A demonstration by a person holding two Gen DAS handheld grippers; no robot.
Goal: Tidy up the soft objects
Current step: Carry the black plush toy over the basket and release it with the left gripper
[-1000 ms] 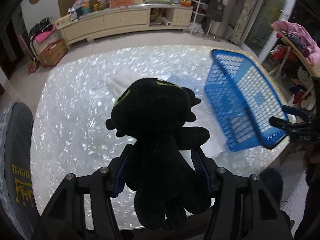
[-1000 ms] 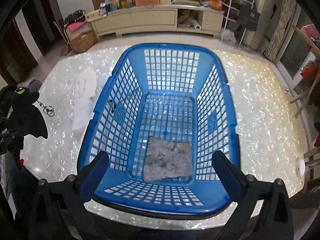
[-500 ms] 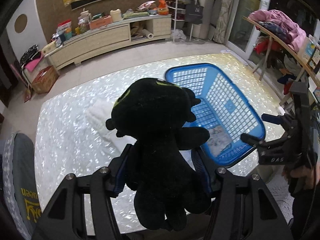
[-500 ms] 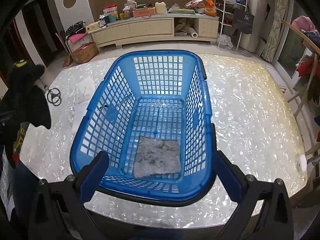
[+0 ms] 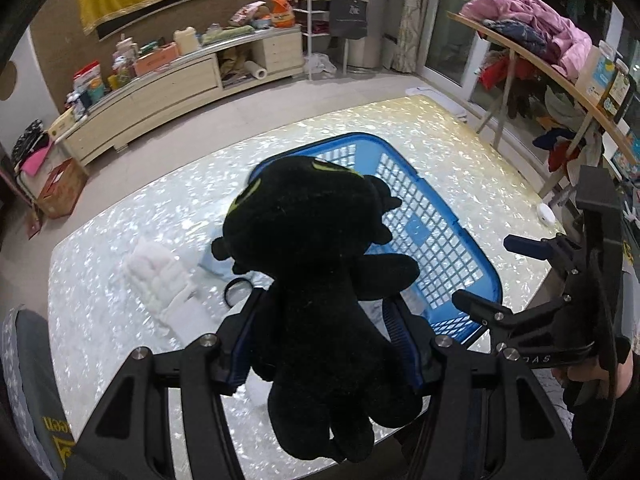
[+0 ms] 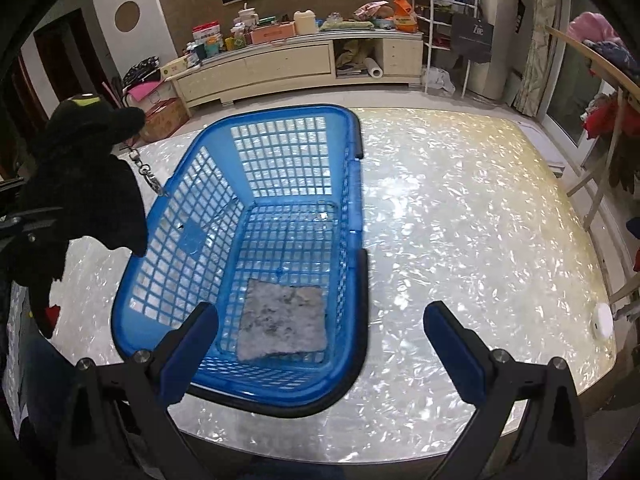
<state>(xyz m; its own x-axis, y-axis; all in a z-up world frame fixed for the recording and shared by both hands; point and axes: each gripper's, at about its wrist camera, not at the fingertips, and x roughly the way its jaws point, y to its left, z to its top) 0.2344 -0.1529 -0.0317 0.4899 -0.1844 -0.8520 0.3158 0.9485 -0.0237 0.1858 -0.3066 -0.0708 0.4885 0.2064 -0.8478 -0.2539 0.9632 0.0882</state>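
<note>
- The left gripper (image 5: 326, 336) has its jaws clamped on a black plush toy (image 5: 316, 264), gripping it around the body; the toy is held upright in the air above the worktop (image 5: 120, 240), with its legs dangling below the jaws.
- In the right wrist view, the toy hangs just beside the left wall of the blue basket (image 6: 168, 216), with a small metal chain (image 6: 146, 172) hanging from it.
- The basket stands on the worktop, and a grey cloth (image 6: 282, 320) lies flat on its floor at the near end.
- The right gripper (image 6: 320, 346) hovers over the basket's near right corner, jaws wide apart and holding nothing.
- A white cloth (image 5: 164, 280) lies on the worktop left of the basket.
</note>
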